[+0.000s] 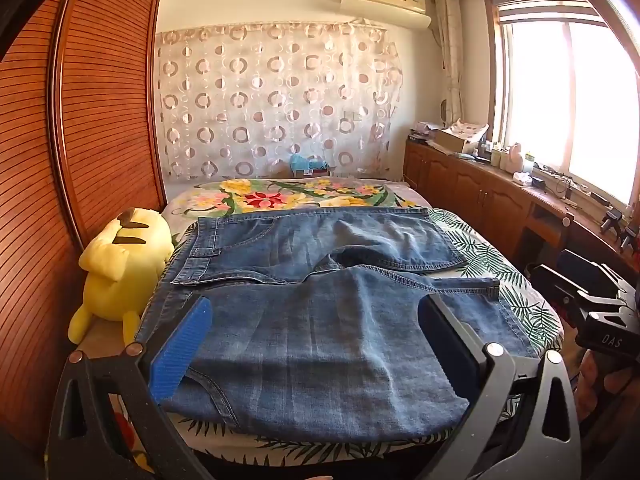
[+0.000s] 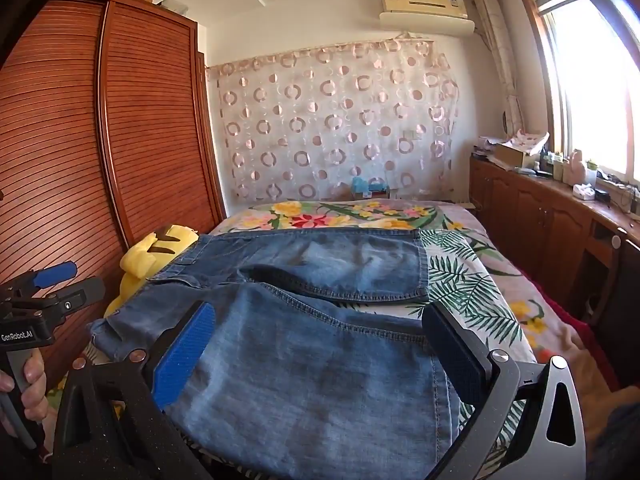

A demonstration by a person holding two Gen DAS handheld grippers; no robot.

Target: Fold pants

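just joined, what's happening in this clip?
A person holds a two-finger gripper in each hand over a bed, folding a pair of blue jeans. The jeans lie spread on the floral bedspread, partly folded, with one layer lying over another. The left gripper and right gripper are both open, hovering above the near part of the denim and gripping nothing. A yellow plush toy sits at the bed's left edge, beside the wardrobe.
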